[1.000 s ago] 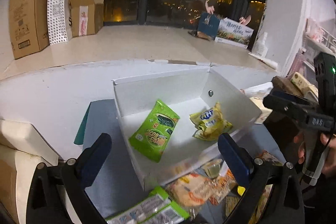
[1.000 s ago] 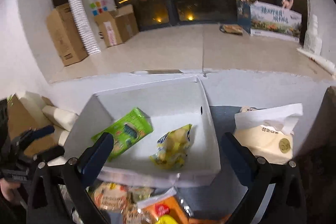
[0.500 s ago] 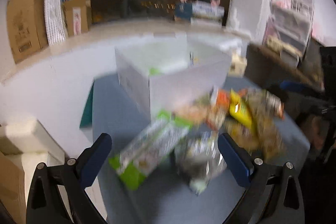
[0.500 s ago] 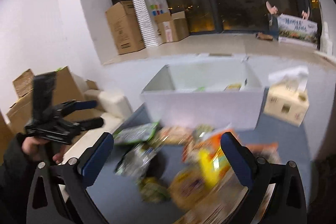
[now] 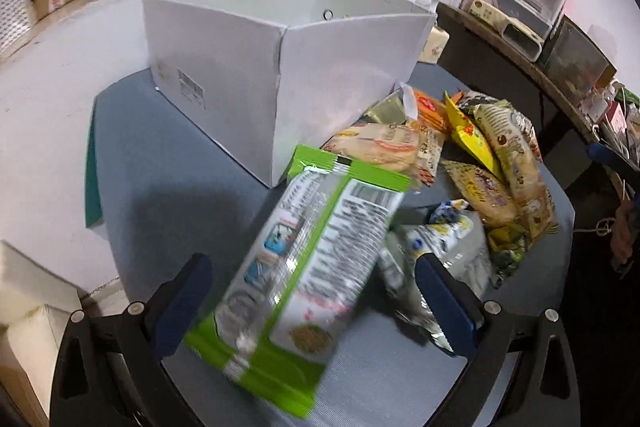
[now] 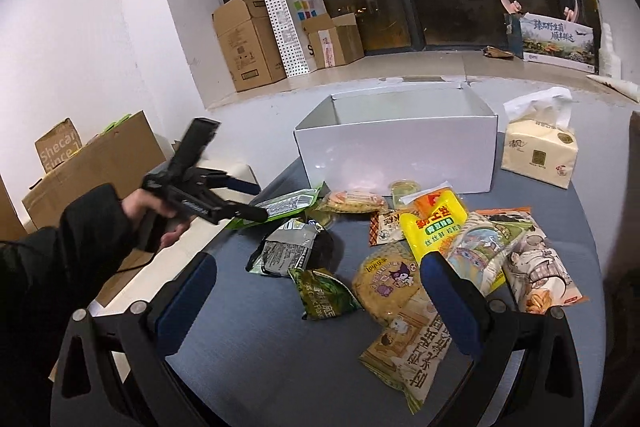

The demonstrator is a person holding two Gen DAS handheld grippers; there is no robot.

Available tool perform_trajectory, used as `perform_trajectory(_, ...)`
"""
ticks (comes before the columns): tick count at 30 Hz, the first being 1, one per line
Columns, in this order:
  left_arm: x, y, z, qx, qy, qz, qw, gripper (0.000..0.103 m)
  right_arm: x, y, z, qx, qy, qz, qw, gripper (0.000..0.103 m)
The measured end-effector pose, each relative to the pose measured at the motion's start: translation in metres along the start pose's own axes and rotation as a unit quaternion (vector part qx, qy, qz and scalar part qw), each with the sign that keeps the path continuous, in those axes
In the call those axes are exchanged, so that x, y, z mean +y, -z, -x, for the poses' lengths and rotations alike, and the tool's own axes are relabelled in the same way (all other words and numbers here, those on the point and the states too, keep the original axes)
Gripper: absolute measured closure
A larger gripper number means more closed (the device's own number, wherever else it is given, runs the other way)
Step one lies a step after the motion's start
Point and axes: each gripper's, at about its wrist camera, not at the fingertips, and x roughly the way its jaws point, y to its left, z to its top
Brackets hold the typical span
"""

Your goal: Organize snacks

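Step in hand: pickup approach. Left gripper (image 5: pixel 308 291) spread wide, empty, straddling green-edged packet (image 5: pixel 304 267) on blue table (image 5: pixel 160 179) beside white box (image 5: pixel 280 67). Right gripper (image 6: pixel 320 291) wide, empty, above snack pile (image 6: pixel 432 247). Next: close, lift into box.

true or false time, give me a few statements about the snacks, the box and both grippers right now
1. The white box stands behind the snack pile. True.
2. The left gripper is shut on a snack. False: it is open, with the green packet lying between its fingers.
3. The tissue pack sits inside the box. False: it stands beside it.
4. The right gripper is open and holds nothing. True.
5. The yellow packet lies on the table. True.
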Motion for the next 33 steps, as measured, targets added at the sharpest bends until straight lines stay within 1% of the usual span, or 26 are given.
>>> perform_trajectory(4, 0.006, -0.003, -0.02, 0.034, 0.02, -0.01, 0.9992, 0.002, -0.002, 0.001, -0.004, 0.009, 0.004, -0.001, 1.0, 0.0)
perform_trajectory(6, 0.004, -0.001, -0.024, 0.036, 0.022, -0.016, 0.999, 0.021, -0.003, 0.002, -0.006, 0.014, 0.007, -0.002, 1.0, 0.0)
perform_trajectory(7, 0.004, -0.001, -0.023, 0.028, 0.021, -0.012, 0.9993, 0.025, -0.003, 0.003, -0.008, 0.019, 0.01, -0.002, 1.0, 0.0)
perform_trajectory(8, 0.003, 0.0, -0.021, 0.023, 0.022, -0.011, 0.9994, 0.026, -0.003, 0.003, -0.008, 0.021, 0.01, -0.002, 1.0, 0.0)
perform_trajectory(9, 0.001, 0.002, -0.018, 0.014, 0.024, -0.011, 0.9996, 0.027, -0.004, 0.004, -0.01, 0.025, 0.008, -0.003, 1.0, 0.0)
perform_trajectory(12, -0.002, 0.006, -0.002, -0.018, 0.011, 0.006, 0.9998, 0.027, -0.004, 0.005, -0.016, 0.039, 0.015, -0.004, 0.999, 0.0)
perform_trajectory(14, -0.006, 0.011, 0.018, -0.052, 0.013, 0.018, 0.9984, 0.027, -0.003, 0.005, -0.02, 0.046, 0.015, -0.002, 0.999, 0.0)
perform_trajectory(16, -0.013, 0.016, 0.038, -0.081, -0.001, 0.031, 0.9962, 0.027, 0.002, 0.004, -0.027, 0.056, 0.014, 0.009, 0.998, 0.0)
perform_trajectory(19, -0.026, 0.03, 0.071, -0.129, -0.032, 0.068, 0.9887, 0.027, 0.015, -0.001, -0.047, 0.081, 0.016, 0.048, 0.995, 0.0)
perform_trajectory(20, -0.032, 0.036, 0.081, -0.144, -0.049, 0.082, 0.9849, 0.027, 0.02, -0.003, -0.056, 0.089, 0.013, 0.064, 0.994, 0.0)
perform_trajectory(22, -0.048, 0.051, 0.101, -0.168, -0.076, 0.106, 0.977, 0.027, 0.032, -0.006, -0.078, 0.107, 0.008, 0.106, 0.988, 0.0)
perform_trajectory(23, -0.053, 0.058, 0.108, -0.177, -0.083, 0.114, 0.9741, 0.027, 0.037, -0.006, -0.088, 0.116, 0.009, 0.126, 0.985, 0.0)
perform_trajectory(26, -0.079, 0.084, 0.129, -0.212, -0.104, 0.144, 0.961, 0.027, 0.05, -0.008, -0.122, 0.146, 0.0, 0.174, 0.974, 0.0)
perform_trajectory(27, -0.087, 0.091, 0.133, -0.223, -0.109, 0.152, 0.9568, 0.027, 0.053, -0.008, -0.133, 0.156, 0.001, 0.185, 0.97, 0.0)
perform_trajectory(28, -0.092, 0.097, 0.137, -0.23, -0.109, 0.156, 0.9544, 0.027, 0.056, -0.008, -0.144, 0.165, 0.002, 0.198, 0.966, 0.0)
perform_trajectory(30, -0.103, 0.115, 0.147, -0.246, -0.111, 0.172, 0.9474, 0.027, 0.059, -0.009, -0.161, 0.178, 0.004, 0.212, 0.961, 0.0)
perform_trajectory(33, -0.107, 0.132, 0.156, -0.258, -0.102, 0.194, 0.9409, 0.027, 0.061, -0.01, -0.183, 0.197, 0.004, 0.217, 0.956, 0.0)
